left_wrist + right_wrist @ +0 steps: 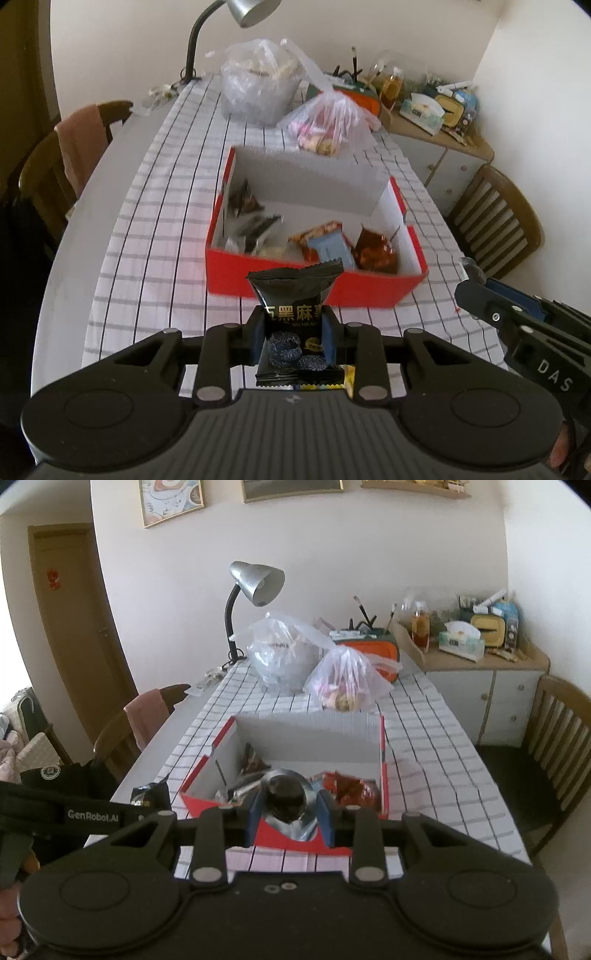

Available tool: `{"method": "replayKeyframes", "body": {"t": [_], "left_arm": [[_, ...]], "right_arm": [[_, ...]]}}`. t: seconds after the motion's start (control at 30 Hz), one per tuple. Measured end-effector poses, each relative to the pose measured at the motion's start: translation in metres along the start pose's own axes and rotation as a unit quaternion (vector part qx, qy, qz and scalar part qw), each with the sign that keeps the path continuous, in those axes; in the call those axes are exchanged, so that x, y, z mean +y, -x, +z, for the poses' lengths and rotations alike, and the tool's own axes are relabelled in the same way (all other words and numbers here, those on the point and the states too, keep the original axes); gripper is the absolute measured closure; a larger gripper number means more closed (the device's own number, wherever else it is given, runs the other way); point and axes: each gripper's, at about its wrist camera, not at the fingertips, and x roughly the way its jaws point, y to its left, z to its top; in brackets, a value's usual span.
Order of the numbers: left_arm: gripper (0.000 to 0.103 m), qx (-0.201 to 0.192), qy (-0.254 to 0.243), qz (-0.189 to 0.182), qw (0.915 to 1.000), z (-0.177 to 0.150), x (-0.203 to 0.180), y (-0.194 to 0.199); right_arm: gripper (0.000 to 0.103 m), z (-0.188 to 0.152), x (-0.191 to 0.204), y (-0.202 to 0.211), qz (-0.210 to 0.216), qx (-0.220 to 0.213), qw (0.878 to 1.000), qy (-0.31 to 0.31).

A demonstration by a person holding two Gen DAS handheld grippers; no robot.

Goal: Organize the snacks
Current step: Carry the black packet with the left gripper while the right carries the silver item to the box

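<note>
Partway through, we held a black packet (295, 325) clamped in the left gripper (293, 334) and a silver packet (288, 801) in the right gripper (290, 808), short of the red box (314, 284), which already contained several snacks (325, 243).

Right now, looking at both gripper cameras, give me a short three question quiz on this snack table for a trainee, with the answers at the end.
1. True or false: the left hand-held gripper is empty.
2. Which colour is the outside of the box that already has snack packets in it: A blue, B red, C green?
3. Fill in: the right hand-held gripper is shut on a silver ____.

Key
1. False. It is shut on a black snack packet with gold lettering.
2. B. The red box sits open on the checked tablecloth, with two plastic bags behind it.
3. Packet: a silver snack packet, held in front of the box.
</note>
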Motion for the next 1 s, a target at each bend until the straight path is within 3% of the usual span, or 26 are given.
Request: {"method": "replayKeyframes", "body": {"t": [0.43,0.7,1.0], "left_arm": [[0.073,-0.013,-0.030,0.033,0.9989,0.063,-0.013,-0.030],[0.073,-0.002,-0.027,0.056,0.9981,0.093,-0.011,-0.065],[0.073,0.026,-0.029,0.073,0.9966,0.110,-0.002,-0.114]], "right_arm": [[0.072,0.041,-0.016,-0.050,-0.015,0.008,1.000,0.016],[0.072,0.057,-0.028,-0.097,-0.005,0.047,0.998,0.039],[0.072,0.052,-0.039,-0.149,-0.005,0.086,0.995,0.045]]}}
